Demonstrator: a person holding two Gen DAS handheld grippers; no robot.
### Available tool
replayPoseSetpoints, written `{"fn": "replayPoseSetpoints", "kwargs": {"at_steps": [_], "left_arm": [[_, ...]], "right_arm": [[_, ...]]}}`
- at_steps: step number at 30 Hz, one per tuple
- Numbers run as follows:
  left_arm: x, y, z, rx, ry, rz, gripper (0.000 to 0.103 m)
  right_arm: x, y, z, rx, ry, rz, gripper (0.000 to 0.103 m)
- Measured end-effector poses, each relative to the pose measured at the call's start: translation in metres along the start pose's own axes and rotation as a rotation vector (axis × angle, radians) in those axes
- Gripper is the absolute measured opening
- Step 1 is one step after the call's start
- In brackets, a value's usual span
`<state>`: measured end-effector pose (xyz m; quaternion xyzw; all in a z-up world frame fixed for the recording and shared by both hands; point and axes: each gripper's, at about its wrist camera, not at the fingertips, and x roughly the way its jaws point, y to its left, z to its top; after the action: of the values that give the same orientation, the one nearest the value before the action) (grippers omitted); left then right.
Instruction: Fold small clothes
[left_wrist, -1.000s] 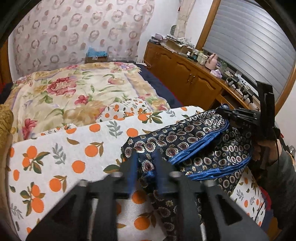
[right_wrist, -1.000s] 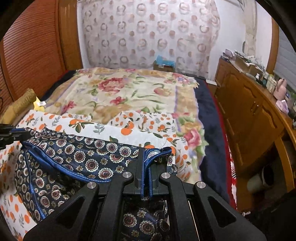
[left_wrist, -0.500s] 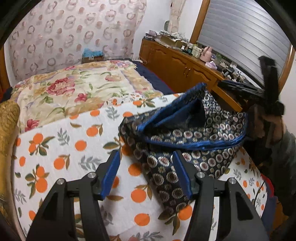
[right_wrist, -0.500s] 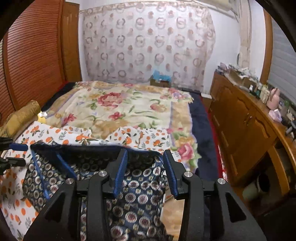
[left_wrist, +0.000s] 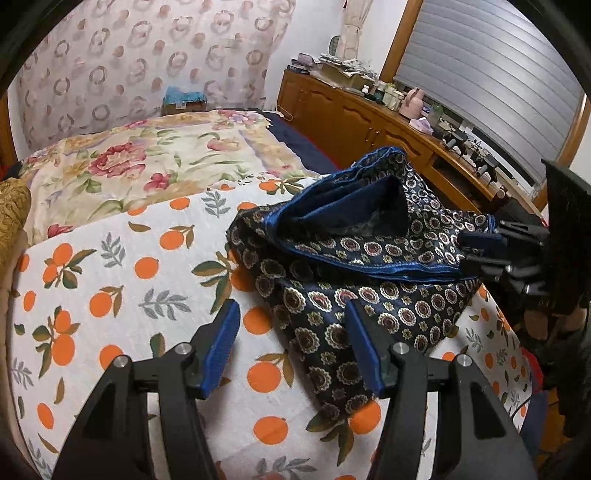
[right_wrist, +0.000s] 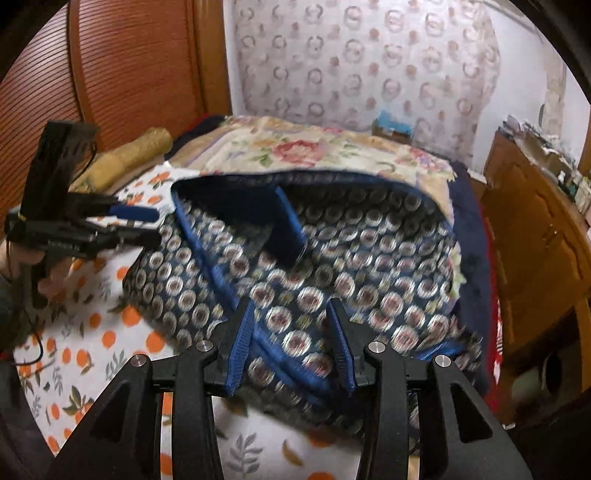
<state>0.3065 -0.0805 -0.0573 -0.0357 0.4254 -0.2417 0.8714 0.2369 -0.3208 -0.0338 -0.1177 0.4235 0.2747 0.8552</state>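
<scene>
A small navy garment (left_wrist: 332, 295) with round medallions and blue trim lies crumpled on the orange-print sheet (left_wrist: 110, 277), its opening gaping upward. My left gripper (left_wrist: 291, 308) is open just in front of the garment's near corner and holds nothing. In the right wrist view the garment (right_wrist: 332, 258) is blurred, and my right gripper (right_wrist: 291, 306) hangs open over its near edge. From the left wrist view, the right gripper (left_wrist: 484, 254) sits at the garment's right end with its jaws apart. The left gripper (right_wrist: 136, 225) shows beside the garment's left end.
A floral bedspread (left_wrist: 147, 166) covers the far bed and a golden pillow (left_wrist: 11, 206) lies at its left edge. A cluttered wooden cabinet (left_wrist: 351, 114) runs along the right, with slatted wooden doors (right_wrist: 110, 74) on the left. A hand (right_wrist: 55, 280) holds the left gripper.
Both grippers were shut on the garment's blue hem and have opened. The garment has dropped onto the sheet. The right gripper has swung sideways; the left has barely moved.
</scene>
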Motion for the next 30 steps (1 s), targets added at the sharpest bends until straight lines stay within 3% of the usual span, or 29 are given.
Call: {"fn": "replayPoseSetpoints", "kwargs": {"at_steps": [10,11,12,15,21,27,29,30], "left_arm": [[-0.001,-0.006,-0.002,0.013,0.000,-0.008,0.058],[-0.001,-0.007,-0.002,0.013,-0.001,-0.008,0.058],[-0.001,-0.006,-0.001,0.013,-0.002,-0.007,0.058],[0.000,-0.004,0.001,0.009,-0.004,0.000,0.058],[0.010,0.005,0.012,-0.012,-0.005,0.023,0.058],[0.029,0.020,0.029,-0.037,0.016,0.059,0.058],[0.036,0.028,0.032,-0.061,0.033,0.051,0.058],[0.038,0.031,0.033,-0.074,0.040,0.045,0.058]], "right_arm": [[0.015,0.008,-0.015,-0.099,0.079,-0.105,0.040],[0.018,0.007,-0.015,-0.110,0.083,-0.117,0.035],[0.019,0.005,-0.015,-0.121,0.083,-0.121,0.008],[0.021,-0.004,-0.006,-0.143,0.055,-0.137,0.003],[0.029,-0.041,0.042,-0.089,-0.048,-0.169,0.002],[0.062,-0.066,0.064,-0.032,-0.044,-0.182,0.002],[0.071,-0.076,0.065,0.007,-0.023,-0.197,0.008],[0.075,-0.083,0.067,0.031,-0.013,-0.220,0.019]]}}
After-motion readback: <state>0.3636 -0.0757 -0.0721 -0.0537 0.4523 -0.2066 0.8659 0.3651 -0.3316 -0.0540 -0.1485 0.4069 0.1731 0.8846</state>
